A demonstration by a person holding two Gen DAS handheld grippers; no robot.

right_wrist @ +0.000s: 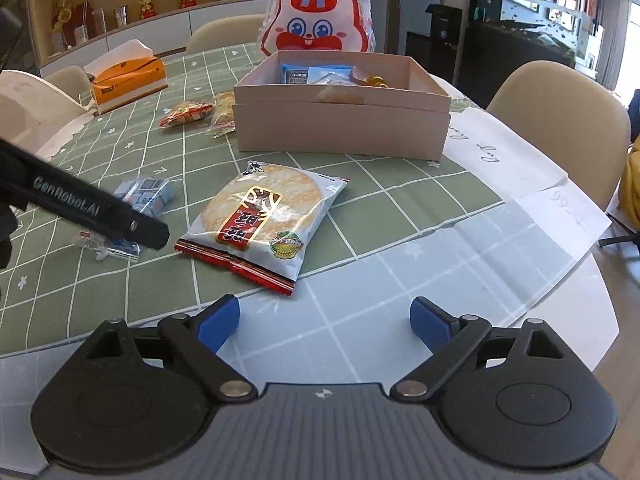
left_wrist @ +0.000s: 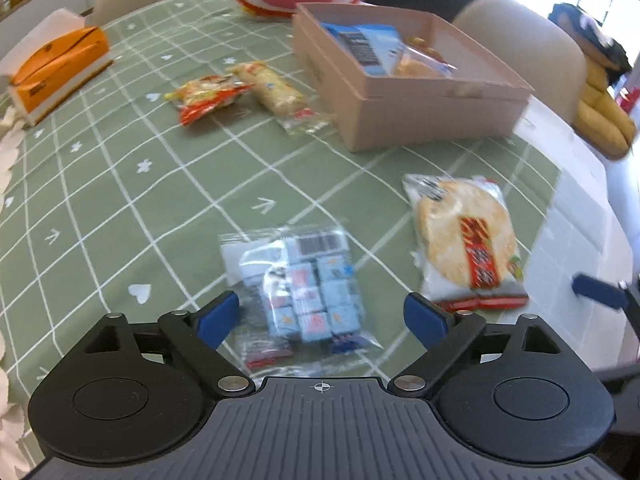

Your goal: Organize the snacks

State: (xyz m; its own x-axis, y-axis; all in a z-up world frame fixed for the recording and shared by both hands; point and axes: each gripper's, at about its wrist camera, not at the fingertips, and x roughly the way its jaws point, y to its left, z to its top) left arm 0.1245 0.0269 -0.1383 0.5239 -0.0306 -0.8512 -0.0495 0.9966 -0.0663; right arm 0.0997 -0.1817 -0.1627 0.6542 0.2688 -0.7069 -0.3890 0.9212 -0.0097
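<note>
A clear bag of small blue-wrapped candies [left_wrist: 304, 292] lies on the green checked tablecloth. My left gripper [left_wrist: 320, 320] hangs over it, open, with the bag's near end between the blue pads and untouched. To its right lies a round rice cracker packet [left_wrist: 466, 240], also in the right wrist view [right_wrist: 260, 220]. My right gripper [right_wrist: 324, 322] stands open and holds nothing, just short of that packet. An open beige cardboard box [right_wrist: 340, 132] behind it holds a few snacks. A red snack packet [left_wrist: 204, 98] and a rice-roll packet [left_wrist: 276, 92] lie left of the box [left_wrist: 420, 124].
A big rabbit-faced bag [right_wrist: 318, 20] stands behind the box. An orange tissue box [right_wrist: 128, 80] sits at the far left. The left gripper's black body [right_wrist: 92, 208] crosses the left of the right wrist view. Beige chairs [right_wrist: 560, 120] ring the table. White paper sheets [right_wrist: 500, 160] lie at the right.
</note>
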